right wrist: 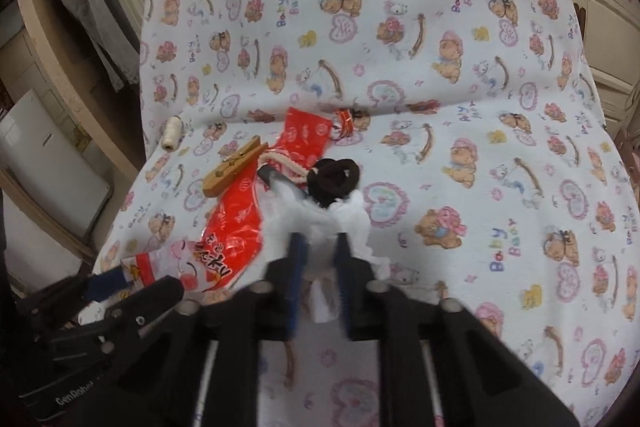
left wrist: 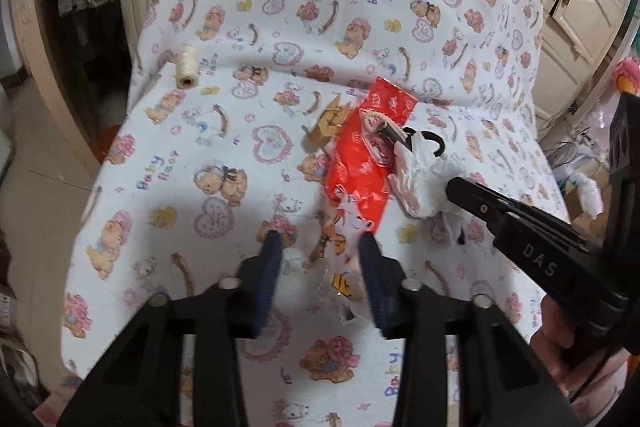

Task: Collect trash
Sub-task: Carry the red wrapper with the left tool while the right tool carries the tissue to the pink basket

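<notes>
Right tool point(right wrist: 318, 247) closes its jaws around the crumpled white tissue point(right wrist: 320, 223) beside the red wrapper point(right wrist: 240, 223) on the bear-print sheet point(right wrist: 460, 75), left tool point(left wrist: 320, 247) hovers open and empty over the clear torn wrapper point(left wrist: 344, 283), so next comes a clean lift.

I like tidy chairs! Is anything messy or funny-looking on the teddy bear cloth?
Yes. A torn red wrapper lies crumpled on the teddy bear cloth, with a wooden clothespin beside it. A dark hair tie sits against the crumpled white tissue that the right claw is closing around. It looks like a heap of litter.
</notes>
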{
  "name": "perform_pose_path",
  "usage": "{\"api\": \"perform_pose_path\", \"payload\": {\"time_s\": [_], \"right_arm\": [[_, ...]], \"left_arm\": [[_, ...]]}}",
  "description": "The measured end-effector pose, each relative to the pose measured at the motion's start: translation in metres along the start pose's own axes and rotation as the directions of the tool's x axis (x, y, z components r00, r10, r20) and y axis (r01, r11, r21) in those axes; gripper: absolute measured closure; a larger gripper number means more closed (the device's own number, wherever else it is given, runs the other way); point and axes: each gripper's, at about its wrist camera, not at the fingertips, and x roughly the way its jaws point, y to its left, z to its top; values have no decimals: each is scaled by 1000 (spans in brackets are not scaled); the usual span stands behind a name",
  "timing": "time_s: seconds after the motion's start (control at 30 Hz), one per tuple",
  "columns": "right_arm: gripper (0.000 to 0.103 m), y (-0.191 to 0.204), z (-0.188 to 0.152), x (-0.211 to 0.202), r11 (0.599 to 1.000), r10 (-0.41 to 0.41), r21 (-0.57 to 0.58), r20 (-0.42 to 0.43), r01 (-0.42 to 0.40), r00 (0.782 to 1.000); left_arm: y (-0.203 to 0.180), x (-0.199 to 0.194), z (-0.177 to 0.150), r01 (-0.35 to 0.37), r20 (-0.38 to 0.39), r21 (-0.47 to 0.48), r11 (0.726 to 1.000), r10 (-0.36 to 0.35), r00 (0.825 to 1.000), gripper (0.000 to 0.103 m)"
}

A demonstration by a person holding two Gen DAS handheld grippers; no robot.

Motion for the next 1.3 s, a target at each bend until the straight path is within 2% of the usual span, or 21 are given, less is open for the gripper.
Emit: {"api": "perform_pose_path", "payload": {"time_s": [0.07,0.1,0.13,0.33,0.5,0.6,0.7,0.73,0.77,0.83,1.07,1.17,1.3], "right_arm": [[98,-1,-1,-3,1000,8,12,5,-8,1000],[99,-2,-1,-8,1000,11,14,12,-11,1000],[99,-2,-1,-13,1000,14,14,25,-14,1000],[99,-12,-1,-74,1000,-7,11,150,5,989],[99,-31,-6,-103,997,-14,71,173,2,985],[99,-34,-13,-118,997,-29,70,180,17,983],[99,-30,-23,-135,999,-23,52,194,14,981],[98,-26,-26,-142,999,-17,44,197,8,980],[98,-23,-31,-148,999,-14,36,200,7,980],[98,-15,-43,-165,1000,-4,22,216,-1,976],[98,7,-109,-209,998,58,-1,200,-59,978],[97,15,-134,-216,998,63,-14,180,-61,982],[97,12,-154,-212,996,72,38,137,-78,988]], "left_arm": [[1,1,-2,15,-6,-6,1000,-15,1000,83],[1,1,-3,23,-4,-5,1000,-23,1000,96],[0,-1,-3,31,2,-2,1000,-31,1000,101],[-10,-39,-4,56,132,68,996,-64,989,102],[-20,-78,-12,87,227,135,987,-116,967,102],[-19,-93,-21,90,247,114,989,-116,962,102],[-18,-109,-34,46,273,80,996,-66,960,102],[-17,-116,-39,65,278,69,996,-82,957,102],[-15,-123,-44,85,280,54,995,-97,955,102],[-16,-135,-56,75,268,41,996,-84,960,102],[-19,-158,-104,72,190,91,993,-88,978,102],[-22,-161,-123,37,184,126,991,-60,981,102],[-21,-153,-142,69,120,133,989,-85,989,102]]}}
